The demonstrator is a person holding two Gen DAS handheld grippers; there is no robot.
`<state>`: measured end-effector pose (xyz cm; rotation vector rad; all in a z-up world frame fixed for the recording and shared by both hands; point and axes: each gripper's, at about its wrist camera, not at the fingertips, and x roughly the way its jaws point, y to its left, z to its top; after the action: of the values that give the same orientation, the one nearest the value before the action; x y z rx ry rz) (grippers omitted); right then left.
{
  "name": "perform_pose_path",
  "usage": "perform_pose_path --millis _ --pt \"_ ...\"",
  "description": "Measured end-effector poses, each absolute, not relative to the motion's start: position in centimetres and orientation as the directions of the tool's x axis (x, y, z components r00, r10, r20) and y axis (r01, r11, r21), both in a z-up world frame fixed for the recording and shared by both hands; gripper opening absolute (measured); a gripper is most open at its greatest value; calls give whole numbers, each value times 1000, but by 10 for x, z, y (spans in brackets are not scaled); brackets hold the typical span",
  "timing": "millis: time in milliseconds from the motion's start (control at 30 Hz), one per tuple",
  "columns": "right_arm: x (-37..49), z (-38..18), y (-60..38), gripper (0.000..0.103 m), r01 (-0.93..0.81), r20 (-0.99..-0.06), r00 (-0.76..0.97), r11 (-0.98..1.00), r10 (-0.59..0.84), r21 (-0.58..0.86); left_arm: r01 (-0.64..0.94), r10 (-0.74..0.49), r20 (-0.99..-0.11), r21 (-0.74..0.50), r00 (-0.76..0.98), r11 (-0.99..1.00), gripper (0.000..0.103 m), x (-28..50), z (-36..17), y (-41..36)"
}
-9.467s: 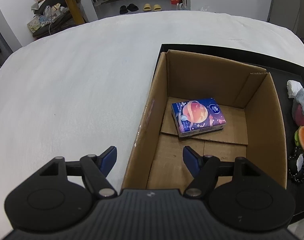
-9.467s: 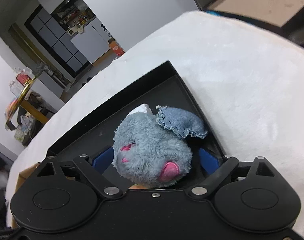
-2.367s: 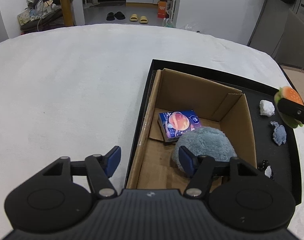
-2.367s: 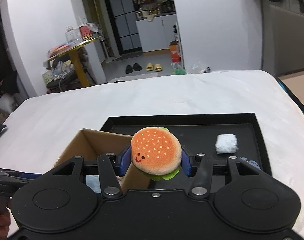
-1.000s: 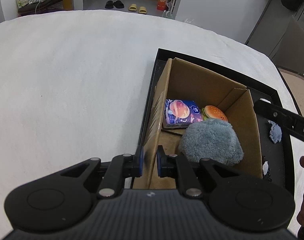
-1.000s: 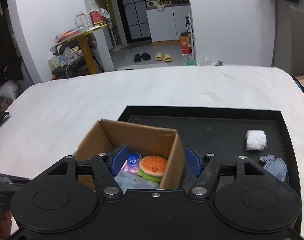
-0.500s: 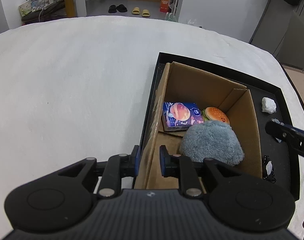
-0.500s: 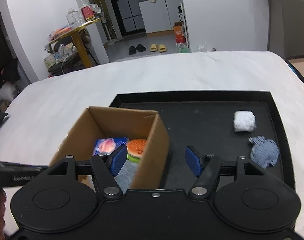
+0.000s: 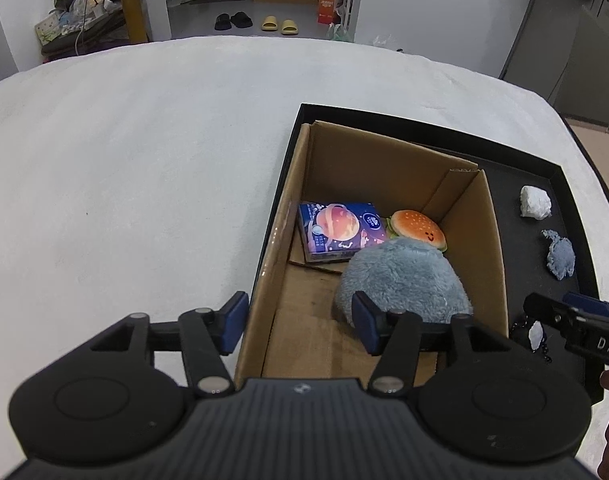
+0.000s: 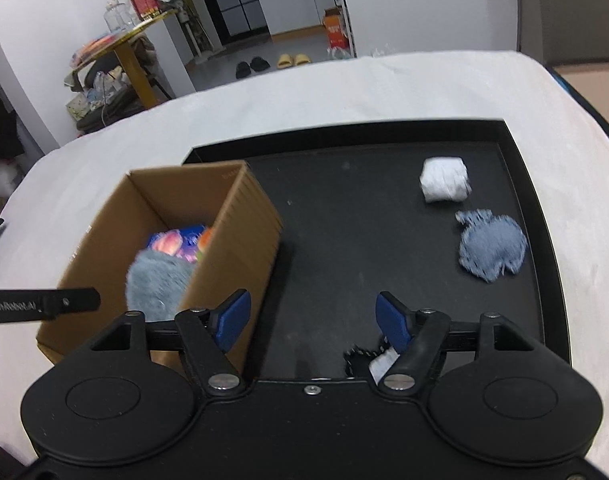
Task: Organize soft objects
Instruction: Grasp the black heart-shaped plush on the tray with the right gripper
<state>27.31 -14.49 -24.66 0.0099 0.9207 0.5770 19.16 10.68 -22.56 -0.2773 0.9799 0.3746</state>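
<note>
a white fuzzy surface (image 9: pixel 152 168) carries one thing directly: a black tray (image 10: pixel 344 240), set toward its right side, touching the cloth.

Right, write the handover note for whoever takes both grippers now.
Left gripper: jaws have just been opening, astride the cardboard box wall, gripping nothing.
Right gripper: jaws have just been opening, empty, over the black tray.
Done: tissue pack, burger plush and grey plush lie in the box.
Left: white bundle, denim piece and a small black-and-white item on the tray.
</note>
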Motion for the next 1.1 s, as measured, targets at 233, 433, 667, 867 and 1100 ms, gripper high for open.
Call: perform_pose_path --millis 233,433,667,867,1100 --pt "275 -264 -157 88 -450 -780 455 867 430 215 -432 209 -846 -28 490 902 63 198 -225 98" --pt "275 -283 -164 90 -449 -818 441 880 369 154 -433 226 -842 -10 489 901 64 200 -227 93" --pt "274 -302 -170 90 -449 -851 396 881 346 150 -437 238 -841 3 485 899 65 200 -226 91" --pt "271 -307 -176 87 -451 -848 426 886 315 103 -433 238 -842 6 485 902 65 201 -227 91" --pt "273 -299 -188 41 -440 -836 463 895 296 73 -431 239 -840 7 487 902 65 201 -227 91"
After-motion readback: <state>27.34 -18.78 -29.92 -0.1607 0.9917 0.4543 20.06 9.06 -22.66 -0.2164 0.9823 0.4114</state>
